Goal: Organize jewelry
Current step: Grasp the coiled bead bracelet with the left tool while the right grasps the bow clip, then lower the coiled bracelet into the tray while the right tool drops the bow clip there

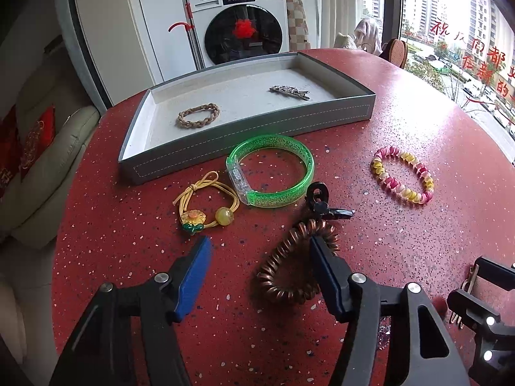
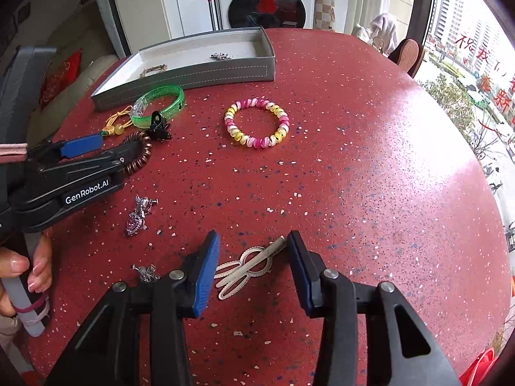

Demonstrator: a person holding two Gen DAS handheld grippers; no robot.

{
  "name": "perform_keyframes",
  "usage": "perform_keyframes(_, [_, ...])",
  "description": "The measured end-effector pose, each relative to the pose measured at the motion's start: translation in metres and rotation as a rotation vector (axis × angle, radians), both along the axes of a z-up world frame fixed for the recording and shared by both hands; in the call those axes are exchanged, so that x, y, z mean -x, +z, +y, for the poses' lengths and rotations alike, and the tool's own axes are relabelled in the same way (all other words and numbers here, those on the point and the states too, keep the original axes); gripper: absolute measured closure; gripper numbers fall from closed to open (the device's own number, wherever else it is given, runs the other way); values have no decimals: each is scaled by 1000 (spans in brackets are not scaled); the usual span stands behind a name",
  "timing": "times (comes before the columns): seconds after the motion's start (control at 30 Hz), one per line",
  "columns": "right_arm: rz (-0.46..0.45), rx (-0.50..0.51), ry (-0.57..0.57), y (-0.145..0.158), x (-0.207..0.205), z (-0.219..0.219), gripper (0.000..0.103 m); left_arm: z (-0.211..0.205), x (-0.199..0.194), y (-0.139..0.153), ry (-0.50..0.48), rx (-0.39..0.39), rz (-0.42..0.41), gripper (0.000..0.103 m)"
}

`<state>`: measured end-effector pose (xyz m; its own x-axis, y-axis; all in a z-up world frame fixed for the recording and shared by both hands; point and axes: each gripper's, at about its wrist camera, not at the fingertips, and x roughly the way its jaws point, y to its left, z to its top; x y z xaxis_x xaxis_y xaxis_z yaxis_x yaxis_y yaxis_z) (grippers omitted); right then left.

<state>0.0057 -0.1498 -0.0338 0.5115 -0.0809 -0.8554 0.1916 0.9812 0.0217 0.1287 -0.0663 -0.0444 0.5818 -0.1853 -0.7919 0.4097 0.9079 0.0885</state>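
My left gripper (image 1: pixel 260 241) stands open low over the red table. Its right finger (image 1: pixel 325 267) rests inside a brown coil hair tie (image 1: pixel 289 270), and the left pad is well clear of the tie. My right gripper (image 2: pixel 253 236) is open around a silver hair clip (image 2: pixel 248 265) that lies flat and slanted between the blue pads, its ends close to both. A grey tray (image 1: pixel 257 148) at the back holds a braided brown tie (image 1: pixel 198 114) and a silver barrette (image 1: pixel 289 91).
In front of the tray lie a green bangle (image 1: pixel 270 170), a yellow cord tie with a flower (image 1: pixel 206 206), a black claw clip (image 1: pixel 322 202) and a pink-and-yellow coil bracelet (image 1: pixel 402 175). Small silver earrings (image 2: pixel 138 215) sit left of the right gripper. A person's hand (image 2: pixel 35 267) holds the left gripper's handle.
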Motion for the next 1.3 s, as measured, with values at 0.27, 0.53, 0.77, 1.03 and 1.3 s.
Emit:
perform_keyframes(0.27, [-22, -4, 56, 0, 0, 1, 94, -2, 11, -3, -30, 18, 13, 72])
perform_keyframes(0.53, [-99, -175, 59, 11, 4, -21, 94, 19, 15, 6, 11, 128, 64, 74])
perform_keyframes(0.77, [-143, -228, 57, 27, -3, -31, 94, 29, 19, 27, 25, 175, 39, 74])
perform_keyframes(1.03, [-162, -305, 55, 36, -19, -41, 94, 36, 20, 44, 34, 201, 21, 74])
perform_keyframes(1.3, [-175, -370, 95, 53, -44, -49, 94, 41, 11, 59, 53, 217, 5, 74])
